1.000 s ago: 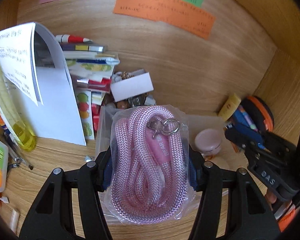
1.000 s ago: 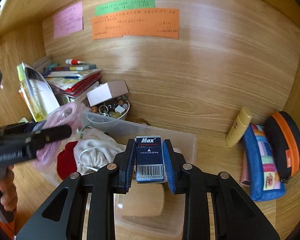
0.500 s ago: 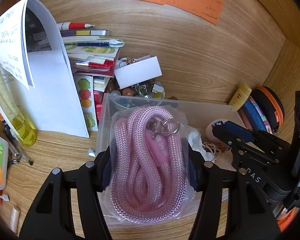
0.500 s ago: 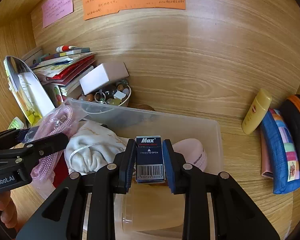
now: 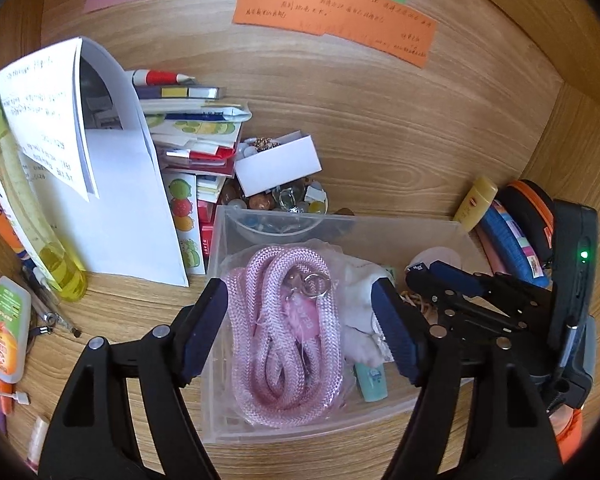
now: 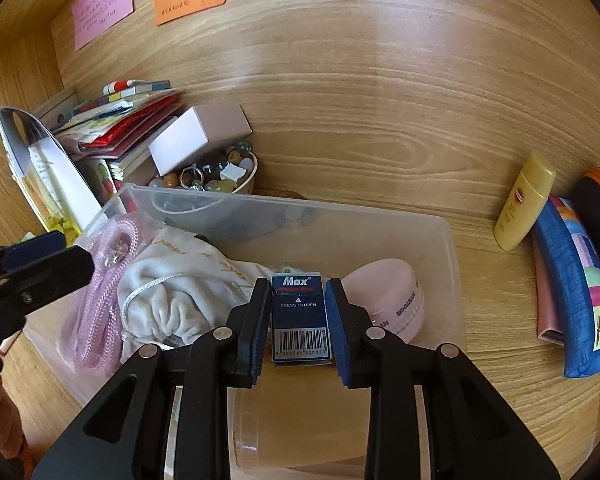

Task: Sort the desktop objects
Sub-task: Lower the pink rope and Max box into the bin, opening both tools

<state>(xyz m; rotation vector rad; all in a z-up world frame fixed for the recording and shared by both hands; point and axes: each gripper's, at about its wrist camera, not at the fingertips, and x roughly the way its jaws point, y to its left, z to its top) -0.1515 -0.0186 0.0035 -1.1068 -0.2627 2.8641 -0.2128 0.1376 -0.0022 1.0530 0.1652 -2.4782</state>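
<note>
A clear plastic bin (image 5: 260, 220) stands on the wooden desk; it also shows in the right wrist view (image 6: 452, 240). A bagged pink rope (image 5: 284, 344) lies in the bin's left end, also visible in the right wrist view (image 6: 100, 320). My left gripper (image 5: 300, 328) is open above the rope, jaws apart and clear of it. My right gripper (image 6: 299, 328) is shut on a blue Max staple box (image 6: 299, 320) and holds it over the bin. A white cloth pouch (image 6: 180, 288) and a pink round case (image 6: 388, 300) lie in the bin.
A stack of booklets (image 5: 192, 136), a white box (image 5: 278, 164) on a bead bowl (image 6: 216, 176) and a folded paper (image 5: 100, 168) stand behind left. A yellow tube (image 6: 524, 200) and pencil cases (image 6: 572, 280) lie right. A yellow bottle (image 5: 24, 216) and pens lie far left.
My left gripper has opened and let the pink rope drop into the bin. My right gripper has moved lower over the bin, still holding the staple box.
</note>
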